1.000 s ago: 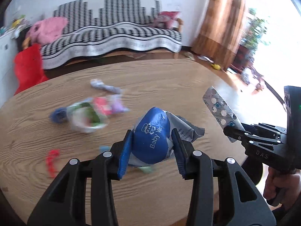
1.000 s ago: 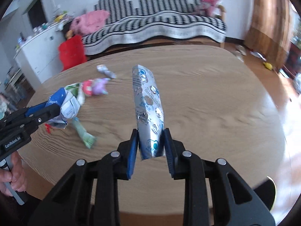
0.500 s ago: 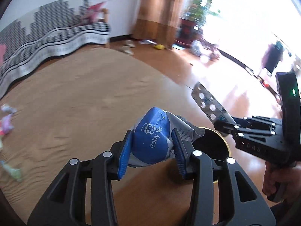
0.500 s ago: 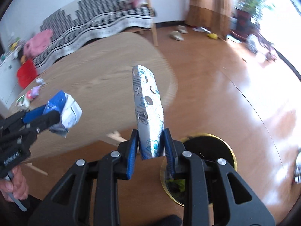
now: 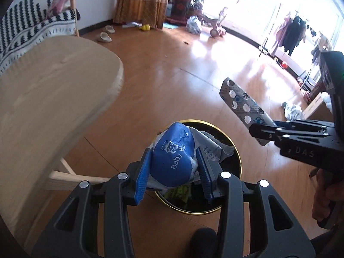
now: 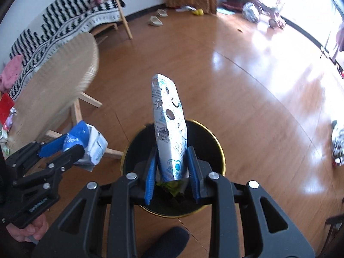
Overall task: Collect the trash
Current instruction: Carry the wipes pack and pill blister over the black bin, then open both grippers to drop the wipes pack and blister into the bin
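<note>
Left wrist view: the table point(image 5: 49, 99) fills the left of the frame. At lower centre your left claw point(image 5: 174, 172) is clamped on a crumpled blue baby-wipes pack point(image 5: 172, 157), pads pressing both its sides, above the gold-rimmed black bin point(image 5: 235, 150) on the wooden floor point(image 5: 163, 68). At right, your right claw point(image 5: 266, 133) grips a silver blister pack point(image 5: 240, 101).

Right wrist view: wipes pack at lower left; at centre the blister pack stands upright, pinched at its base, over the bin.
</note>
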